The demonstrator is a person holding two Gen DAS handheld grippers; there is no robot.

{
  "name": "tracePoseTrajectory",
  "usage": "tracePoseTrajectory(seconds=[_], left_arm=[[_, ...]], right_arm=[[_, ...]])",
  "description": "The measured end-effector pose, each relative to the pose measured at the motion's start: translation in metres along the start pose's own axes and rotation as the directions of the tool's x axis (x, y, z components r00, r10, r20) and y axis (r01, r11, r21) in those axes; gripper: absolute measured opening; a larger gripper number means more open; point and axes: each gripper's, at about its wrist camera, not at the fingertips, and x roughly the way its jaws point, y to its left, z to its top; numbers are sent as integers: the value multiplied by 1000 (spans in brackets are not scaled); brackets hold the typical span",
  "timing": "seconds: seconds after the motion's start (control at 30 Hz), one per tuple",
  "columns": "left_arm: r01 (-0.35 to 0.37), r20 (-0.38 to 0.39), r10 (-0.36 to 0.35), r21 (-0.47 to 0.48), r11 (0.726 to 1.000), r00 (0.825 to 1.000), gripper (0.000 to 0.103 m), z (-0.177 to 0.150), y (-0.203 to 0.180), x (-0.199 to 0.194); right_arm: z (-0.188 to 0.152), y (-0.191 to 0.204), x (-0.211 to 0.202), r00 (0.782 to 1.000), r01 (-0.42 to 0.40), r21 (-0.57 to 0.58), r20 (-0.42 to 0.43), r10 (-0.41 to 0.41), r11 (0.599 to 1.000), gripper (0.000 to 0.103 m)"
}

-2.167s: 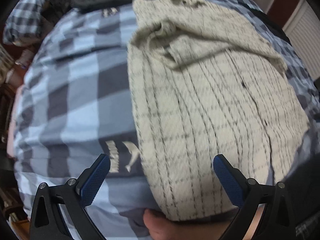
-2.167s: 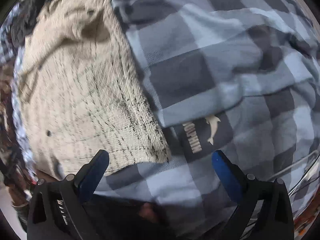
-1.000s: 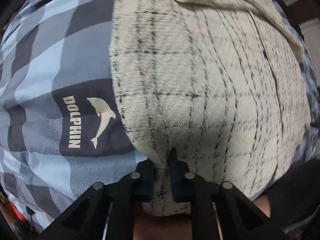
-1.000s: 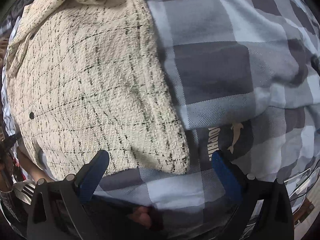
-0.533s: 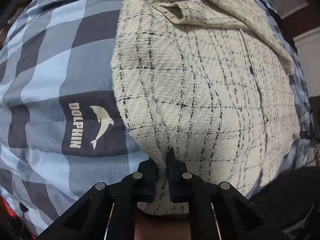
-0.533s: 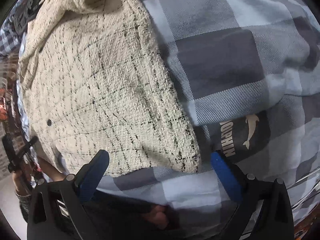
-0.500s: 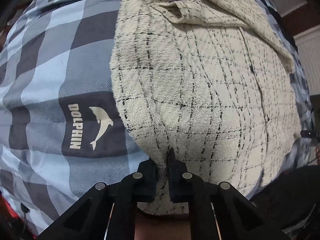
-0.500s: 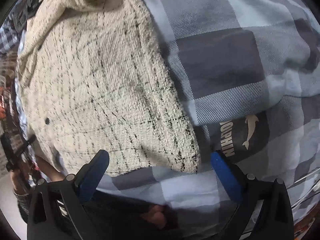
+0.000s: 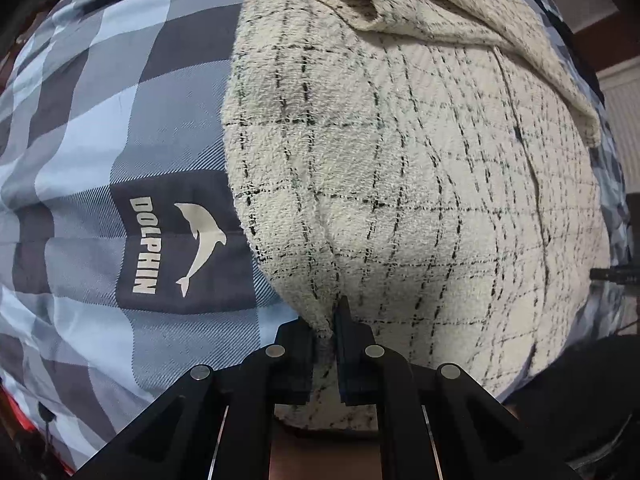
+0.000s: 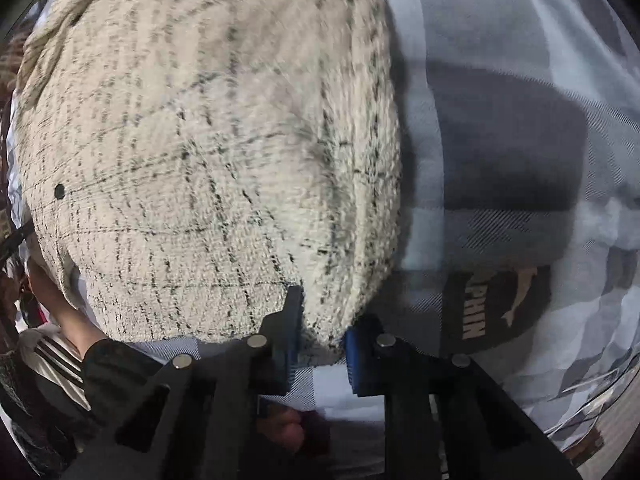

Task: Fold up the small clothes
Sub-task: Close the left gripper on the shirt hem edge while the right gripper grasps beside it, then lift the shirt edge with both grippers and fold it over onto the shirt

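The cream, black-checked woven garment (image 9: 400, 168) lies flat on the blue-grey plaid bedcover (image 9: 120, 120), its near hem pinched by the closed left claw (image 9: 325, 320) and the nearly closed right claw (image 10: 320, 344), so the hem-gripping step appears complete and the next move calls for carrying the hem toward the collar.

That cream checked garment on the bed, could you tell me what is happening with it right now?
A person with a gripper in each hand is folding the cream checked garment, which lies on a blue-grey checked duvet. The left gripper is shut on the garment's near hem. The right gripper has its fingers around another bottom corner, with cloth between them, though a gap remains. No fold has been made yet.
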Motion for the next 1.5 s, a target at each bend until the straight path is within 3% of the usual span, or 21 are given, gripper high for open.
tracePoseTrajectory(seconds=[0.1,0.17,0.23,0.3,0.33,0.37,0.4,0.47,0.6,0.67,0.73,0.8,0.9,1.13,1.23,1.3,1.4,1.43,1.47,1.5], left_arm=[[52,50,-51,-15,999,997,8,-1,15,-12],[129,124,-123,-39,991,985,8,1,23,-32],[195,193,-177,-75,978,965,8,1,33,-49],[228,250,-199,-96,969,948,8,0,40,-67],[241,267,-208,-96,966,941,8,0,43,-72],[250,287,-215,-92,964,934,8,1,45,-81],[267,312,-230,-84,960,922,8,-1,45,-89],[331,384,-286,-55,942,878,8,-7,43,-117],[437,465,-373,-34,899,803,8,-22,47,-154],[452,485,-388,-18,892,784,8,-30,43,-168],[443,496,-383,-5,896,779,8,-33,34,-180],[467,513,-405,8,884,757,7,-38,31,-190],[518,551,-444,24,855,707,7,-55,38,-216],[540,640,-445,55,840,627,7,-116,67,-268],[549,659,-470,101,829,588,7,-146,70,-286],[547,666,-488,142,825,564,7,-168,66,-296],[542,660,-507,176,822,554,7,-188,60,-301],[553,649,-521,180,813,554,7,-190,59,-299],[573,637,-537,177,800,554,7,-188,59,-295],[591,631,-547,169,789,550,7,-187,59,-293]], right_arm=[[-2,13,-13,996,-16,6,90,16,1000,9],[-6,23,-25,982,-93,24,166,88,995,8],[-13,33,-44,948,-191,0,260,184,982,8],[-22,43,-68,877,-312,-34,373,302,949,8],[-25,45,-77,829,-378,-46,427,361,925,7],[-31,45,-92,751,-470,-58,498,434,881,8],[-36,43,-96,693,-526,-71,541,476,848,8],[-48,43,-114,556,-632,-115,622,552,766,8],[-70,56,-139,435,-680,-204,660,612,704,7],[-77,66,-155,393,-679,-263,658,642,686,7],[-81,76,-165,372,-673,-295,658,655,679,7],[-88,82,-172,339,-672,-339,649,681,658,7],[-82,91,-180,292,-672,-388,644,707,631,7],[-129,69,-203,204,-648,-463,660,723,605,7],[-152,61,-212,183,-641,-480,662,727,599,7],[-169,60,-216,199,-624,-479,667,718,618,7],[-182,63,-222,234,-596,-470,675,700,651,7],[-181,65,-222,252,-589,-458,678,690,666,7],[-177,67,-219,285,-585,-427,687,669,689,7],[-174,67,-216,300,-589,-403,696,652,701,7]])
